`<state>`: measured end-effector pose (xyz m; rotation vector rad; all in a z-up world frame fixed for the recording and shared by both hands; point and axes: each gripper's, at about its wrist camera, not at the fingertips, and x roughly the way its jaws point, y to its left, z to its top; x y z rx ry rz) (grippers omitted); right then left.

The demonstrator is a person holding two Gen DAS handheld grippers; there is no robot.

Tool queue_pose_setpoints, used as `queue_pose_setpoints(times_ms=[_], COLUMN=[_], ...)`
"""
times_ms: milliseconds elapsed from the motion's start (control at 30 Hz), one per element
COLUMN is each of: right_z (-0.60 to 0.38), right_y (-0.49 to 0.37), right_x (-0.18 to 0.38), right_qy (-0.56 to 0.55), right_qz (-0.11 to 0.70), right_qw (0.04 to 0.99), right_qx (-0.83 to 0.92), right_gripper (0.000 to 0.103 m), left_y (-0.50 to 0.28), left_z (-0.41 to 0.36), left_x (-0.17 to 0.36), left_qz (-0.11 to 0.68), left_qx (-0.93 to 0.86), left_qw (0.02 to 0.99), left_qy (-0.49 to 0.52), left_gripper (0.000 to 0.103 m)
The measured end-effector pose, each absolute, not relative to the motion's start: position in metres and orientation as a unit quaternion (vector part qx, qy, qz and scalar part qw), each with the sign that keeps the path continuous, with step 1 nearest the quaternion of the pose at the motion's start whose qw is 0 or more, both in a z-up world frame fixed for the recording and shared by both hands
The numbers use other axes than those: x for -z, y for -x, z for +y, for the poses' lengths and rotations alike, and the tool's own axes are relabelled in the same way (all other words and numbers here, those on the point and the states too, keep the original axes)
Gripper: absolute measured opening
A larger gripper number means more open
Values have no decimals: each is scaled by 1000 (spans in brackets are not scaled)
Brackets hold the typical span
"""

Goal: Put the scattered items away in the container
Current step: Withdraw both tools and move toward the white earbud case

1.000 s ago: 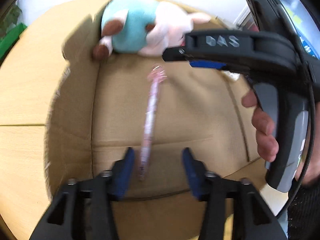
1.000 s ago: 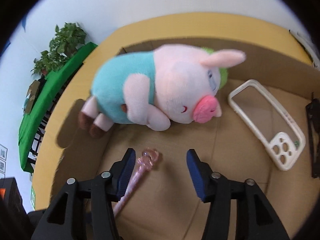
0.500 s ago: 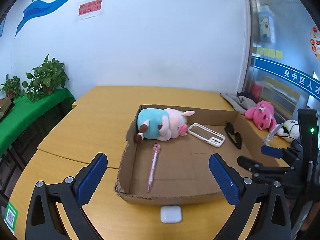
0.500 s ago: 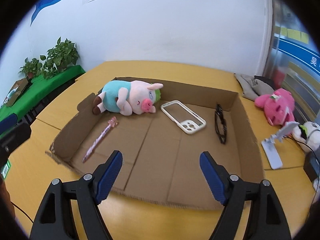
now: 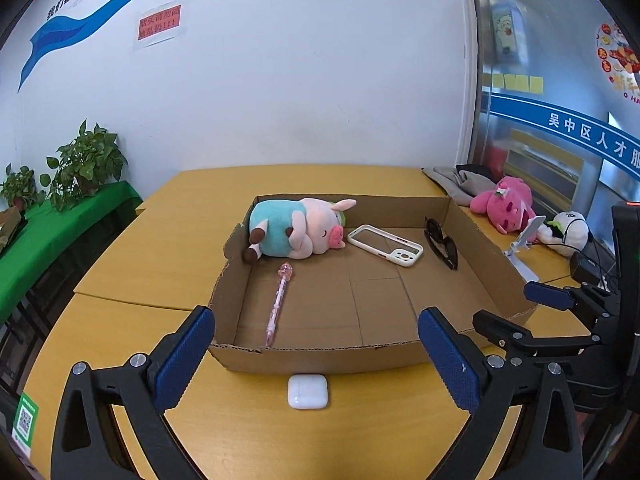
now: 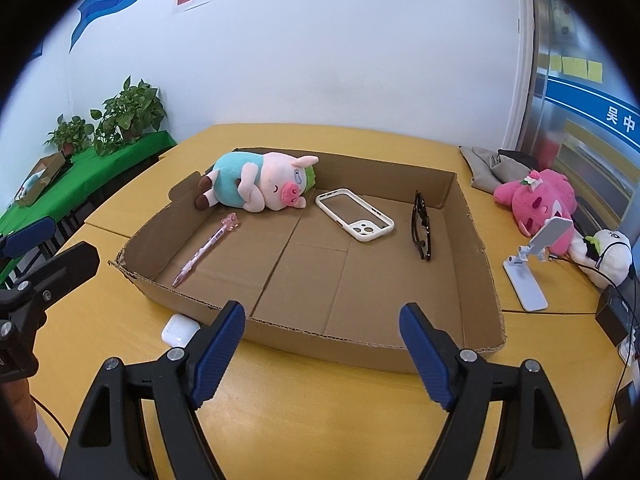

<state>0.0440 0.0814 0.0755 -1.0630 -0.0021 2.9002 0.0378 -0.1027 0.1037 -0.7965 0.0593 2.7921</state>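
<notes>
A shallow cardboard box (image 5: pixel 320 356) (image 6: pixel 328 342) lies on the yellow table. In it are a plush pig (image 5: pixel 298 229) (image 6: pixel 260 186), a pink pen (image 5: pixel 279 300) (image 6: pixel 206 248), a white phone case (image 5: pixel 385 245) (image 6: pixel 354 220) and black sunglasses (image 5: pixel 442 242) (image 6: pixel 421 226). A white earbud case (image 5: pixel 307 391) (image 6: pixel 180 330) sits on the table just outside the box's near wall. My left gripper (image 5: pixel 316 356) is open and empty, above the table before the earbud case. My right gripper (image 6: pixel 322 354) is open and empty, near the box's front edge; it also shows in the left wrist view (image 5: pixel 520 312).
To the right of the box are a pink plush (image 5: pixel 504 204) (image 6: pixel 536 198), a white phone stand (image 6: pixel 532 268), a white plush (image 6: pixel 608 256), cables and grey cloth (image 6: pixel 492 168). Potted plants (image 5: pixel 80 164) stand on a green-covered table on the left.
Both grippers have pulled back and up out of the box and opened wide. The pen lies where it was left in the box. The earbud case has come into view.
</notes>
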Motion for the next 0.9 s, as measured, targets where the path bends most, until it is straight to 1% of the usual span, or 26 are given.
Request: queue_pose_setpoints(times_ms=[333,533,900], right_z=[84,81,78], right_y=[-39,-34,-27], right_x=[-63,-57,-53], right_qy=[358,365,369], right_qz=[5,6,7], right_qw=[25,25,26], right_qx=[-933,-931,-929], right_gripper=[80,80,80], left_y=[-29,-19,-12], left_z=[-100,-108,-109], left_x=[-91,-80,-75], left_qz=[24,9,6], left_qx=[-947,-941,-939], left_qw=[134,139,144], left_qy=[290,308,312], left_gripper=[103,103,103])
